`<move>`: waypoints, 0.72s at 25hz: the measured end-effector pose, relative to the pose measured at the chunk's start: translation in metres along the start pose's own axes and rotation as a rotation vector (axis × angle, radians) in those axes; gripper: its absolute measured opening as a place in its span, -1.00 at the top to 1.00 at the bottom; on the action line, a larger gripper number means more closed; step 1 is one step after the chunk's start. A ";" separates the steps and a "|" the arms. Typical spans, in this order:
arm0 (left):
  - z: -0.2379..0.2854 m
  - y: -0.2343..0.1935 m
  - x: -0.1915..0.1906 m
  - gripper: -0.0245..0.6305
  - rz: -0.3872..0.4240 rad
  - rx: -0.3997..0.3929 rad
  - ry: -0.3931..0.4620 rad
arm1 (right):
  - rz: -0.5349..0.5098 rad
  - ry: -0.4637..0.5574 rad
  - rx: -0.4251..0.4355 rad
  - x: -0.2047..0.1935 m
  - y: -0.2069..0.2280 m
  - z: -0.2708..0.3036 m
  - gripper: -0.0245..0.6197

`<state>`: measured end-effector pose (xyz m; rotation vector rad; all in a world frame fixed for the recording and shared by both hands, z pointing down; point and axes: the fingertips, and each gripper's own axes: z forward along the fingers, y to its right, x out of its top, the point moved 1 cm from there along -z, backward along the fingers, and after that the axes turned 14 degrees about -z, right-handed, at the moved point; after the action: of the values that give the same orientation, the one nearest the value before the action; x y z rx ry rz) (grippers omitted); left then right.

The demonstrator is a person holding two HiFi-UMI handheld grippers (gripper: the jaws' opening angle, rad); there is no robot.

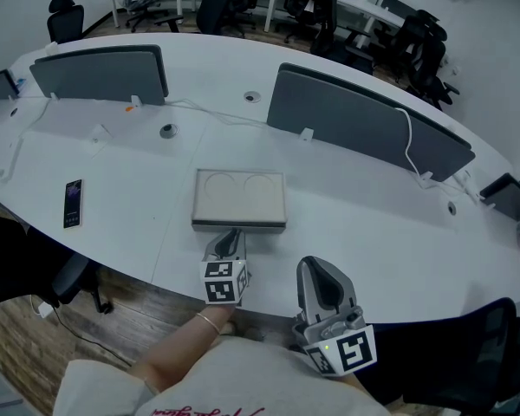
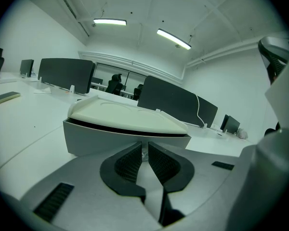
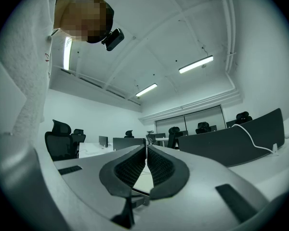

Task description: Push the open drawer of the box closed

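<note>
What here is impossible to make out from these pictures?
- Inside of the box: head view, its top hides it.
- Whether the left claw touches the drawer front: left gripper view, the claw's own tips cover that spot.
- Screen of the phone: head view, too small.

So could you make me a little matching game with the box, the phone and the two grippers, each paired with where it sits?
1 box
2 phone
3 left gripper
4 right gripper

a at the table's near edge, apart from the box
b lying flat, far left on the table
c tips at the box's front
d middle of the table

Pairs: 1-d, 2-b, 3-c, 4-a
</note>
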<state>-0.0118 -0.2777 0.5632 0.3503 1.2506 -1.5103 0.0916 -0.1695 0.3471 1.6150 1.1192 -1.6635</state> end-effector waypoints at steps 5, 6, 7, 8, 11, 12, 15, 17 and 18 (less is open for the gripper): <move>0.002 0.000 0.001 0.76 -0.004 -0.001 -0.001 | -0.003 0.001 -0.002 0.001 0.001 0.000 0.85; 0.002 0.000 0.001 0.76 -0.005 -0.001 -0.001 | -0.003 -0.001 -0.004 0.000 0.001 0.000 0.85; 0.003 0.000 0.001 0.76 -0.005 -0.002 -0.001 | -0.002 -0.002 -0.005 0.000 0.002 -0.001 0.85; 0.003 0.000 0.002 0.76 -0.004 -0.001 0.000 | -0.002 -0.002 -0.006 0.000 0.002 -0.001 0.85; 0.004 0.000 0.002 0.76 -0.002 0.001 0.001 | -0.004 0.000 -0.009 0.001 0.003 -0.001 0.85; 0.004 0.000 0.003 0.76 -0.002 0.001 0.001 | -0.004 -0.001 -0.010 0.001 0.003 -0.002 0.85; 0.005 -0.001 0.004 0.76 -0.003 0.000 0.002 | -0.002 -0.007 -0.014 0.000 0.003 -0.002 0.85; 0.006 -0.001 0.004 0.76 -0.002 0.001 0.002 | -0.003 -0.005 -0.015 0.000 0.004 -0.002 0.85; 0.006 -0.001 0.004 0.76 -0.002 0.002 0.002 | -0.003 -0.004 -0.015 0.000 0.004 -0.002 0.85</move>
<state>-0.0121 -0.2851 0.5629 0.3519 1.2513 -1.5139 0.0959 -0.1694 0.3463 1.6010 1.1308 -1.6556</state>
